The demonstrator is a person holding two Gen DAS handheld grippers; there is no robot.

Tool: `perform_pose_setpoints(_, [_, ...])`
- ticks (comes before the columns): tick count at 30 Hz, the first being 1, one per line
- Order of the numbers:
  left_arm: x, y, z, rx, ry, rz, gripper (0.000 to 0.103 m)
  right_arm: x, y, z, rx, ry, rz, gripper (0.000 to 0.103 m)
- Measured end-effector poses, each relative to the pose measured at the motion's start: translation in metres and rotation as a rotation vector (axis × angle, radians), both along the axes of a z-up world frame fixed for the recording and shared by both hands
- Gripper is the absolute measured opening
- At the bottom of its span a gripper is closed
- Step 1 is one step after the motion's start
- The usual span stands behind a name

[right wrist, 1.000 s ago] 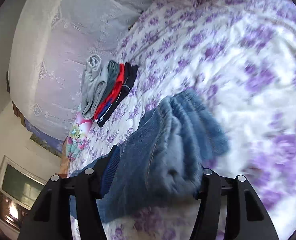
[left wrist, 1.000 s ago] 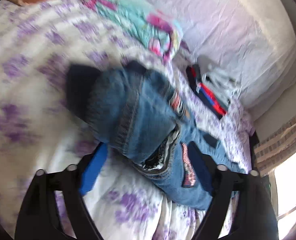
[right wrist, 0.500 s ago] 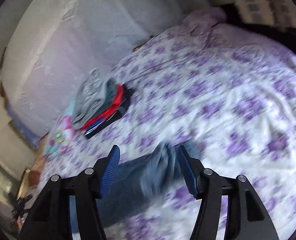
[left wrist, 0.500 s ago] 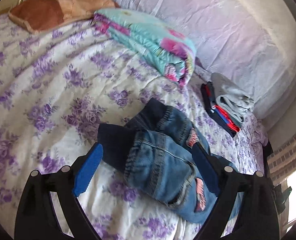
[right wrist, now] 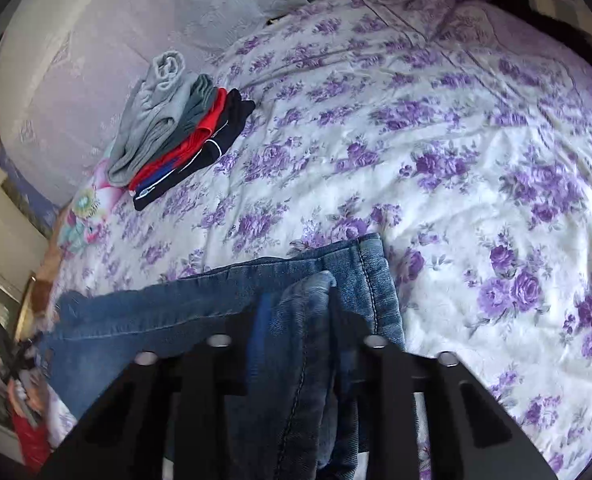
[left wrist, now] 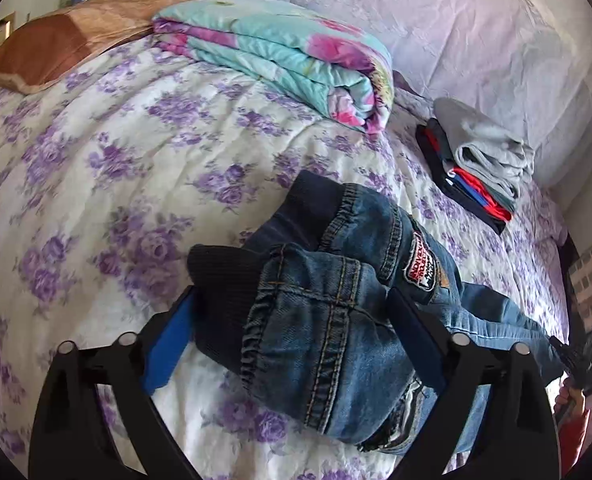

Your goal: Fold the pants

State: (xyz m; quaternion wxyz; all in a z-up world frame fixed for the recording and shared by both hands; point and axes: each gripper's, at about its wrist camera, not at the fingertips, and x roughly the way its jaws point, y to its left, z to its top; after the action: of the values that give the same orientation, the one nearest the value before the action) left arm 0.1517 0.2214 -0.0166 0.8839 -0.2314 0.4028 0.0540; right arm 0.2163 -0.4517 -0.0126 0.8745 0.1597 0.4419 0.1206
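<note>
Small blue jeans [left wrist: 328,312] with dark ribbed waistband and a red patch lie crumpled on the floral bedspread [left wrist: 116,160]. In the left wrist view my left gripper [left wrist: 292,324] is open, its fingers either side of the waist end. In the right wrist view the jeans' legs [right wrist: 224,300] stretch left across the bed. My right gripper [right wrist: 296,312] is shut on a leg hem fold of the jeans, which bunches between its fingers.
A folded turquoise floral blanket [left wrist: 288,60] and a brown pillow [left wrist: 64,40] lie at the bed's far side. A stack of folded clothes [left wrist: 480,168] sits by the white headboard cushion; it also shows in the right wrist view [right wrist: 176,128].
The left gripper dropped the jeans' waist on the bed and stands open over it. The right gripper opened half a second ago and has now shut on the leg hem.
</note>
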Motion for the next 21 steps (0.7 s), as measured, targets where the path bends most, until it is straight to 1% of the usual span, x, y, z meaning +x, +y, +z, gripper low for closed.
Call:
perform_pose_setpoints(1, [0.001, -0.001, 0.001, 0.006, 0.001, -0.005, 0.071, -0.003, -0.001, 0.003, 0.018, -0.012, 0.001, 0.013])
perform_pose_setpoints(3, [0.0, -0.002, 0.005, 0.009, -0.006, -0.01, 0.063, -0.014, -0.005, 0.019, 0.067, -0.057, -0.001, 0.008])
perform_pose_setpoints(5, [-0.007, -0.005, 0.012, 0.013, -0.029, -0.024, 0.058, -0.033, -0.004, 0.045, 0.084, -0.129, 0.016, 0.007])
perform_pose_setpoints(6, [-0.011, -0.007, 0.015, 0.016, -0.039, -0.029, 0.057, -0.04, -0.003, 0.055, 0.085, -0.149, 0.02, 0.007])
perform_pose_setpoints(8, [-0.026, -0.006, 0.022, -0.002, -0.072, -0.038, 0.055, -0.064, -0.001, 0.076, 0.097, -0.204, 0.032, 0.006])
perform_pose_setpoints(10, [-0.045, -0.003, 0.029, -0.038, -0.111, -0.045, 0.052, -0.094, 0.0, 0.093, 0.099, -0.259, 0.037, 0.006])
perform_pose_setpoints(12, [-0.072, 0.003, 0.033, -0.093, -0.152, -0.056, 0.051, -0.123, -0.004, 0.103, 0.11, -0.298, 0.038, 0.006])
perform_pose_setpoints(14, [-0.098, 0.005, 0.029, -0.128, -0.172, -0.058, 0.05, -0.154, -0.013, 0.104, 0.121, -0.321, 0.025, 0.006])
perform_pose_setpoints(16, [-0.12, 0.007, 0.019, -0.156, -0.175, -0.055, 0.045, -0.183, -0.026, 0.096, 0.128, -0.318, 0.01, 0.006])
perform_pose_setpoints(17, [-0.136, 0.009, 0.011, -0.179, -0.172, -0.056, 0.04, -0.195, -0.033, 0.088, 0.134, -0.299, 0.011, 0.006])
perform_pose_setpoints(19, [-0.158, 0.013, -0.003, -0.205, -0.16, -0.041, 0.04, -0.212, -0.043, 0.07, 0.123, -0.254, 0.032, 0.007])
perform_pose_setpoints(21, [-0.18, 0.017, -0.017, -0.223, -0.136, -0.015, 0.04, -0.221, -0.051, 0.051, 0.116, -0.187, 0.058, 0.01])
